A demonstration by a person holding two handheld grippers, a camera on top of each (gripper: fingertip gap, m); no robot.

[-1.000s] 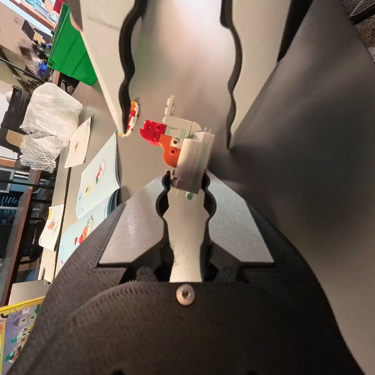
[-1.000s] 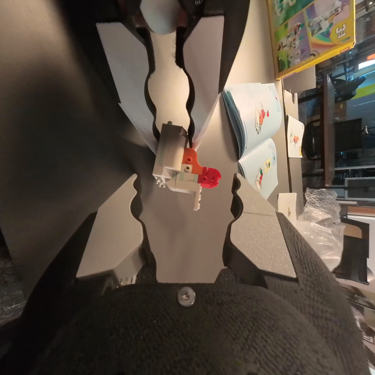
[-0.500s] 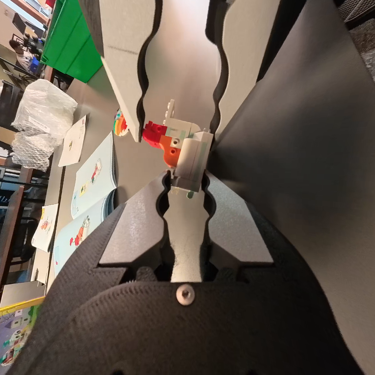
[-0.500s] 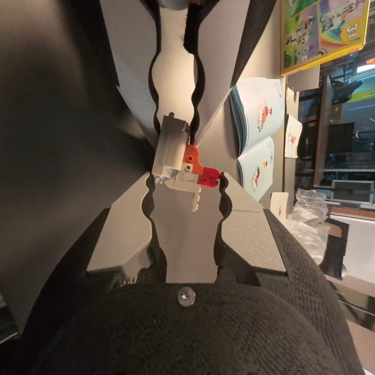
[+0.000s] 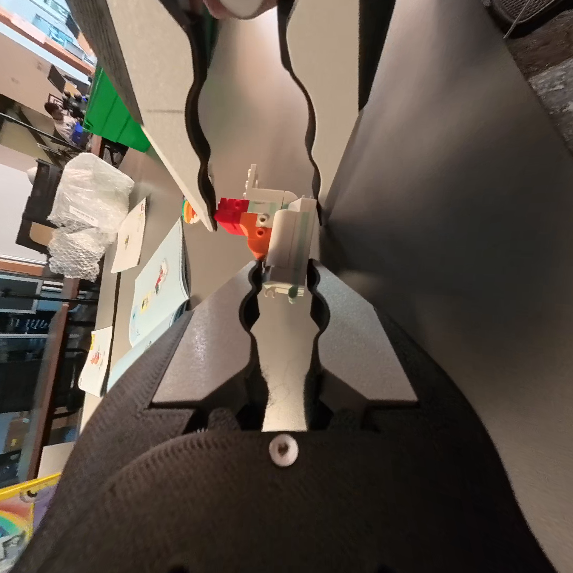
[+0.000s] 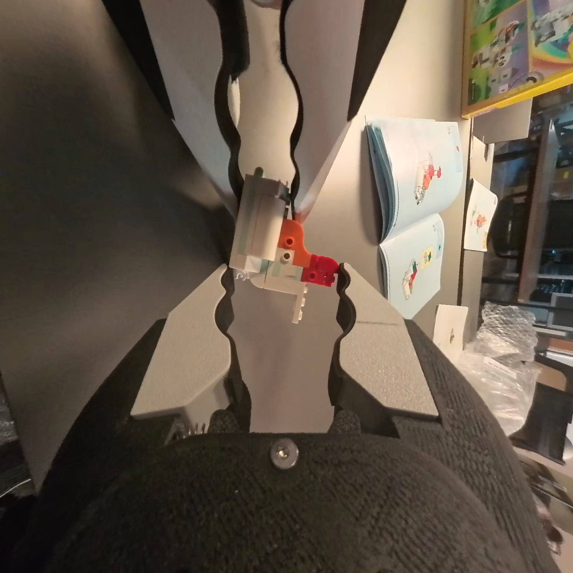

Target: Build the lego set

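A small lego model of white, grey, orange and red bricks hangs in the air between my two grippers. My left gripper is shut on its white and grey block end. My right gripper faces it from the opposite side. Its fingertips touch the red brick on one side and the white corner on the other, so it grips the lego model across its width. The right gripper also shows at the top of the left wrist view. The left gripper shows at the top of the right wrist view.
On the grey table lie an open instruction booklet, loose leaflets, a bubble-wrap bag, a small rainbow-coloured round piece and the yellow-edged lego box. A green bin stands at the far end. Both grippers' tips are close together, under 4 cm apart.
My right gripper has moved in and narrowed from wide open until its fingertips touch the model. My left gripper has kept its hold on the model.
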